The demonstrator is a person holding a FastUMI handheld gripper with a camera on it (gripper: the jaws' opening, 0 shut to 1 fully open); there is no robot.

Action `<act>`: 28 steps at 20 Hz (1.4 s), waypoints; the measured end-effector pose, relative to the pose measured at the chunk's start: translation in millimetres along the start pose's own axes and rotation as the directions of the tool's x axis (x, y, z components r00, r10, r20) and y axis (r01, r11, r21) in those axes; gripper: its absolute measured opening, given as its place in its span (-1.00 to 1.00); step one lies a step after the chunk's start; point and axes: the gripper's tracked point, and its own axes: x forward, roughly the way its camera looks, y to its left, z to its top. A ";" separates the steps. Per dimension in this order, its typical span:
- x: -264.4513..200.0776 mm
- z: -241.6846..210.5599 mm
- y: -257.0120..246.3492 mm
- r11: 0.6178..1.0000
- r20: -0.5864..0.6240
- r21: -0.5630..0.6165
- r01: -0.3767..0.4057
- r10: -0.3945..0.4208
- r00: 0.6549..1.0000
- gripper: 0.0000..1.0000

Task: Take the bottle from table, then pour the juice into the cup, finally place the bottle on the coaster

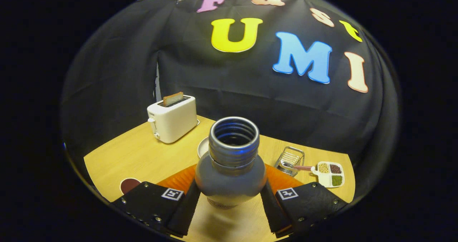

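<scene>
Gripper view — the gripper [230,195] has both fingers [186,206] pressed against the sides of the bottle [230,170], one pad on each flank below the shoulder; clamped, no gap visible on either side. Bottle stands upright between the fingers, cap off, threaded mouth open toward the camera. Whether its base is on the table [143,156] or just off it cannot be told; the body hides it.

Judged step: bottle secured, about to be carried to the cup. A rounded pale rim [203,147] peeks out just behind the bottle's neck, probably the cup, though mostly hidden. A dark red disc [128,184] beside the left finger is likely the coaster.

To do it well — keep the bottle vertical while travelling, since the open mouth will spill on any tilt; tip only once the mouth sits over the rim.

Room: toaster [173,122] stands beyond and to the left, well apart. Wire rack [290,159] and a divided dish [331,174] sit beyond the right finger, near the table's far edge. The straight path ahead is short and open; swinging right risks the rack
</scene>
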 end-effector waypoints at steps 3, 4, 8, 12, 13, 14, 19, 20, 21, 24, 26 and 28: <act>14.4 -14.3 2.9 0.997 -0.033 0.059 -0.055 0.057 0.998 0.61; 18.5 -15.5 3.9 0.995 -0.032 0.076 -0.070 0.073 0.997 0.61; 37.3 -25.8 1.7 0.993 -0.047 0.094 -0.076 0.080 0.996 0.61; 47.6 -39.5 5.3 0.994 -0.089 0.080 -0.080 0.087 0.992 0.61; 49.4 -41.9 5.9 0.994 -0.094 0.070 -0.078 0.084 0.992 0.61; 51.7 -44.5 6.5 0.995 -0.101 0.066 -0.079 0.085 0.991 0.61; 62.6 -54.8 10.7 0.996 -0.109 0.050 -0.079 0.084 0.990 0.61; 64.4 -57.2 9.5 0.996 -0.111 0.051 -0.073 0.079 0.991 0.61; 66.6 -61.9 7.9 0.996 -0.121 0.054 -0.066 0.072 0.990 0.61; 68.5 -65.7 8.8 0.994 -0.121 0.080 -0.069 0.079 0.989 0.61; 71.3 -65.7 9.3 0.996 -0.115 0.058 -0.062 0.068 0.991 0.60; 70.1 -65.8 11.0 0.997 -0.117 0.049 -0.067 0.073 0.991 0.61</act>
